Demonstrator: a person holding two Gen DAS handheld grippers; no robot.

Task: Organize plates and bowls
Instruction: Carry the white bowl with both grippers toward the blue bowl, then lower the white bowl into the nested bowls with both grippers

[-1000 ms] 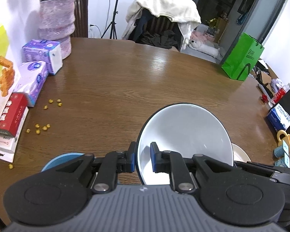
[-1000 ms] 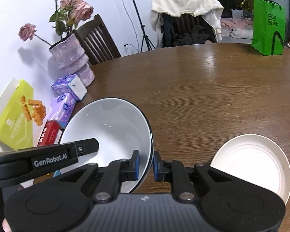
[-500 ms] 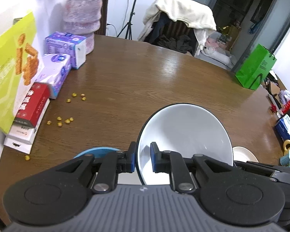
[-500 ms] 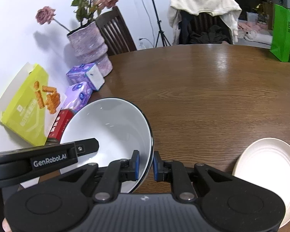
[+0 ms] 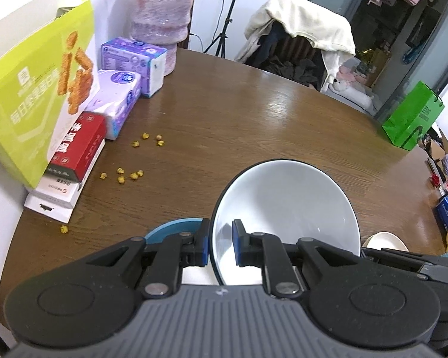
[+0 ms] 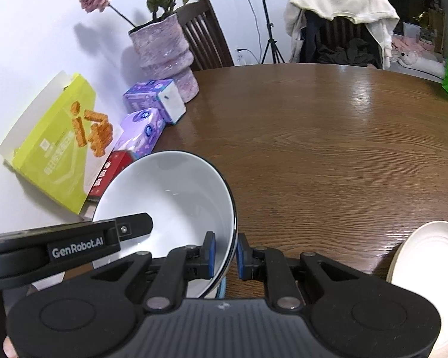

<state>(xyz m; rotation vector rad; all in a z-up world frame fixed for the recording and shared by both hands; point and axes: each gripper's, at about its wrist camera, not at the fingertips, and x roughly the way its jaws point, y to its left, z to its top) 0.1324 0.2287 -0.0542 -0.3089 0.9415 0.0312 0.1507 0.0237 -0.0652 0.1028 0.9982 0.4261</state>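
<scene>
A: Where is the white bowl [image 5: 286, 208]?
B: Above the counter [image 5: 254, 125], over the blue plate [image 5: 173, 227], each hand-held gripper, left [image 5: 220, 246] and right [image 6: 226, 256], clenched on opposite rims.
A: Handling?
B: Probably stiff, glazed, slippery, breakable; rim holds suit it.

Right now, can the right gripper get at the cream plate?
Probably not yet. The right gripper is shut on the white bowl rim, as is the left gripper. The cream plate lies unobstructed beside it.

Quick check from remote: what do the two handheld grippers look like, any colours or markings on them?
Both alike: left gripper and right gripper have black linkage fingers with silver pivots, blue pads and a ribbed grey body. White "GenRobot.AI" lettering runs along the left one's side.
</scene>
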